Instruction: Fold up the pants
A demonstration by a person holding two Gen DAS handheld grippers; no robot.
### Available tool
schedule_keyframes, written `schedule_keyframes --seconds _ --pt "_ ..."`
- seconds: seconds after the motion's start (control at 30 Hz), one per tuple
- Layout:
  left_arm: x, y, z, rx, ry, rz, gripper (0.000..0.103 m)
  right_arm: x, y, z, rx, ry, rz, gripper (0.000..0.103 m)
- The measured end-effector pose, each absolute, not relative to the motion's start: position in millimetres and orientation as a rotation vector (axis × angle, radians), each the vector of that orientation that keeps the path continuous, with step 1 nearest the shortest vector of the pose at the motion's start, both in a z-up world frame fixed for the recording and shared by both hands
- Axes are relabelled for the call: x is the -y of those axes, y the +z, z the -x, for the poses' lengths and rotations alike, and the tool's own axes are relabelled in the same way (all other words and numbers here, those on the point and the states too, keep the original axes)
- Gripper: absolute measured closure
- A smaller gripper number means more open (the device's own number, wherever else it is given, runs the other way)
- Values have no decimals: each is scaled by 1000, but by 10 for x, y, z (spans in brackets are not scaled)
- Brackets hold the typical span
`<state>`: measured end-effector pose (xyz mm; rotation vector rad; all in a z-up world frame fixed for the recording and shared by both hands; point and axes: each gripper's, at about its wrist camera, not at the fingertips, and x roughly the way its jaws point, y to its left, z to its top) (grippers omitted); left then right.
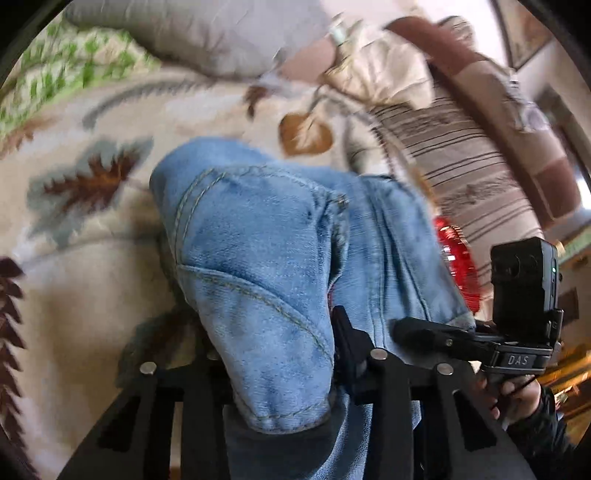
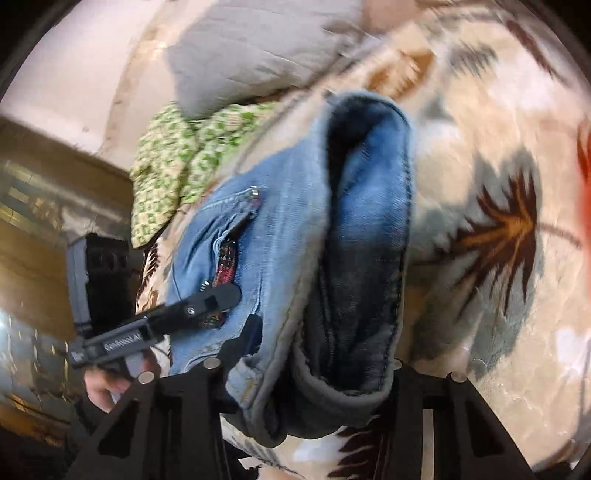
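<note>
Jeans [image 1: 266, 258] bunch over a leaf-print blanket [image 1: 92, 258], left claw [image 1: 280, 369] and right claw [image 2: 306, 384] each clenched on denim. Lifting both evenly should keep the fold straight

Leaf-patterned blanket [image 1: 92, 258], grey pillow [image 1: 207, 33], green-patterned cloth [image 2: 166, 162]

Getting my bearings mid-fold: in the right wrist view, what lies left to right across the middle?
Left gripper → green patterned cloth → jeans → leaf-print blanket.
</note>
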<state>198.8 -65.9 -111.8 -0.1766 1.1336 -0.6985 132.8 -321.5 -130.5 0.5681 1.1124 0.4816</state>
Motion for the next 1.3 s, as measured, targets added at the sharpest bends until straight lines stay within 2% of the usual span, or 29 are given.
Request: schedule_keyframes --seconds 0.17,0.27,0.37,0.47,0.5,0.57,0.6,0.7,0.73,0.77,0.87,1.03,1.2,1.27,1.3 --pt "268 -623 -2002 -1029 -660 163 65 2938 -790 -1387 -986 555 -474 57" --pt "40 -486 -2151 -1011 -568 109 65 2690 -683 -1633 -966 576 -444 57" --pt "-128 -628 -2345 -1047 -505 96 65 2451 -794 -1887 -980 574 -414 57" --pt "-208 -1072 -2566 -1129 -472 128 64 2338 -1124 -2115 -1043 538 -431 57" --pt "-193 -1283 -2629 -1159 -459 134 62 2304 -1260 -2174 -1067 515 -431 57" --pt "-229 -1539 -2658 -1162 -454 134 50 2281 -1479 -2237 -1110 491 -429 57" --pt "-261 -1612 -2673 -1155 -464 168 47 2303 -1580 -2237 -1122 491 -442 57" --pt "-317 -1637 -2704 -1171 -450 206 31 2367 -1701 -2272 -1138 489 -464 48" --pt "-301 -1576 -2680 -1155 -435 173 20 2352 -1704 -2334 -1149 486 -474 43" --pt "-296 -1496 -2627 -1135 -420 148 18 2391 -1685 -2321 -1161 496 -481 41" --pt "-275 -1184 -2442 -1099 -435 85 17 2403 -1506 -2270 -1168 528 -482 33" --pt "-272 -654 -1859 -966 -321 -327 13 2497 -1010 -1935 -1084 488 -251 32" --pt "-386 -284 -1408 -933 -315 -482 12 2513 -634 -1644 -1013 493 -121 32" --pt "-321 -270 -1331 -898 -302 -546 4 2413 -586 -1635 -1011 511 -120 32" --pt "-271 -308 -1327 -880 -297 -566 4 2368 -586 -1631 -1007 515 -114 32"
